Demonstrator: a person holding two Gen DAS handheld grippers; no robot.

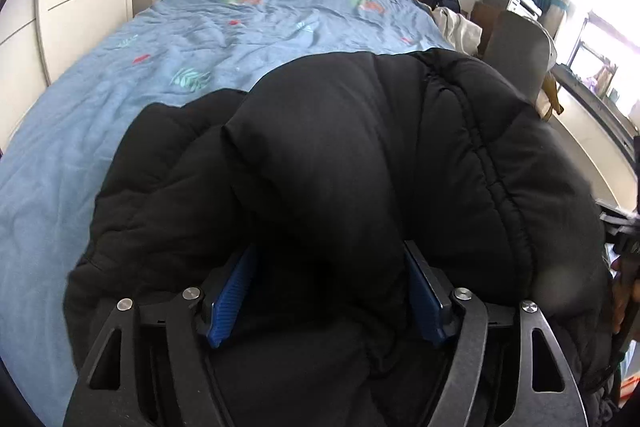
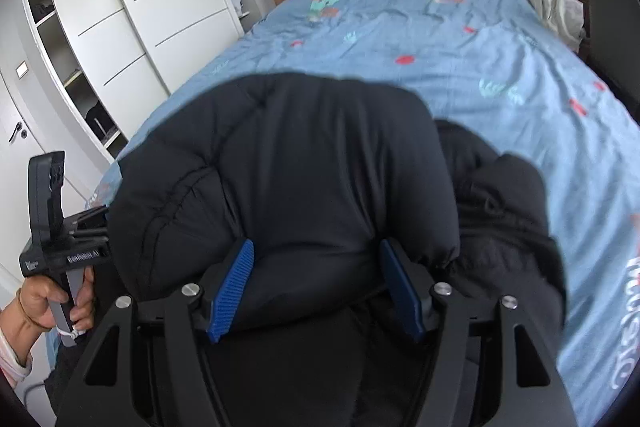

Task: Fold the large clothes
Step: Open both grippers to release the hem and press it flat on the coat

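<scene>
black jacket (image 1: pixel 360 155) hiding bed's near end, blurred right gripper (image 1: pixel 624 227) cut off

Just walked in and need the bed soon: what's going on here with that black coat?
A person is folding a black puffer jacket on the blue bedspread, with a handheld gripper in each hand. The left gripper and the right gripper each have a thick bunch of the jacket between their blue pads. Whether the pads press on it cannot be told. The jacket lies bunched at the foot of the bed, not yet neatly folded.

Puffy black jacket (image 1: pixel 340 155) fills the near bed (image 1: pixel 120 75); beyond lies open.
</scene>
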